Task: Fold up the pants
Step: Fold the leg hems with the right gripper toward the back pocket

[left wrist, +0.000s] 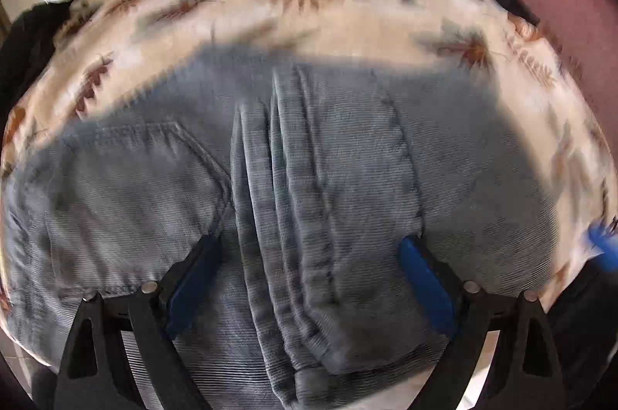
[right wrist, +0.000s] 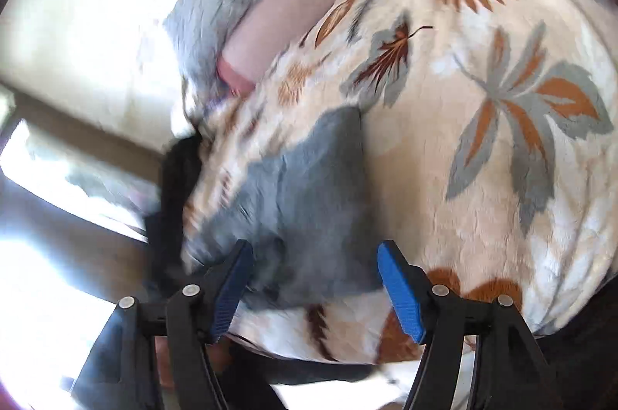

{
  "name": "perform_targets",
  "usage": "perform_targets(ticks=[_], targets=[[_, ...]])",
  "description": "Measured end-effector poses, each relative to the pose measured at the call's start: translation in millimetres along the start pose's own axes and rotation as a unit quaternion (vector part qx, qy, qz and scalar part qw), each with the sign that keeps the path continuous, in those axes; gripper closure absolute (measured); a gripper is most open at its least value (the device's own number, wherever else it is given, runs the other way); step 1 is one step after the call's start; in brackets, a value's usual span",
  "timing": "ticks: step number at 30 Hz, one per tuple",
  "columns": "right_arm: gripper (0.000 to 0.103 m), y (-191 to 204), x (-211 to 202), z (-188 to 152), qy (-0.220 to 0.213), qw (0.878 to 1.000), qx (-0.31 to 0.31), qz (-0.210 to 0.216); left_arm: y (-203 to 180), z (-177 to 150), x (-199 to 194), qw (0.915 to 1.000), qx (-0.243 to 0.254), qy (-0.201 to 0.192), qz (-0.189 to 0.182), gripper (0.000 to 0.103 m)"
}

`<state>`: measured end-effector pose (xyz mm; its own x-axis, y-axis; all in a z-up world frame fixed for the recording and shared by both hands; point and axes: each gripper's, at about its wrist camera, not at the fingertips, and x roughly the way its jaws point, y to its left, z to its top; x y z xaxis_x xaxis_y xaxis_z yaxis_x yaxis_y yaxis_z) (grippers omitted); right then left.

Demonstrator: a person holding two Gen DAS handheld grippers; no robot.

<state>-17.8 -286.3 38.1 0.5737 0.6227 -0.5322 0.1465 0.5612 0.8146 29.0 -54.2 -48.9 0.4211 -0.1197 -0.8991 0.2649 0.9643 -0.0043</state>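
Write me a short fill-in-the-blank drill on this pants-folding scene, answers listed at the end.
1. The pants are made of blue ____.
2. They lie on a blanket printed with ____.
3. The left gripper has its jaws ____ above the pants.
4. The pads of the right gripper are coloured ____.

Answers: denim; leaves; open; blue

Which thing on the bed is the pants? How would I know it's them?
Find the big fluffy blanket with orange and grey leaves spread over the bed. The pants lie flat on top of it: plain blue-grey denim with a stitched pocket and seams, the only thing there without leaves.
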Motion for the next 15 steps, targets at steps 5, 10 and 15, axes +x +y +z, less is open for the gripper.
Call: perform_targets(ticks=[5, 10, 15], targets=[[0.033, -10, 41, 9, 0.067, 0.994, 0.05, 0.077, -1, 2, -3, 0.9999, 0.004, 0.009, 0.002, 0.007], [0.04, -42, 60, 5, 0.092, 0.988, 0.113, 0.042, 2, -1, -16, 1.0, -0.006, -0.004, -0.001, 0.009], [0.04, 1, 36, 40, 0.064, 0.997, 0.027, 0.017, -14, 3, -41, 0.9979, 0.021, -0.061, -0.013, 0.009]])
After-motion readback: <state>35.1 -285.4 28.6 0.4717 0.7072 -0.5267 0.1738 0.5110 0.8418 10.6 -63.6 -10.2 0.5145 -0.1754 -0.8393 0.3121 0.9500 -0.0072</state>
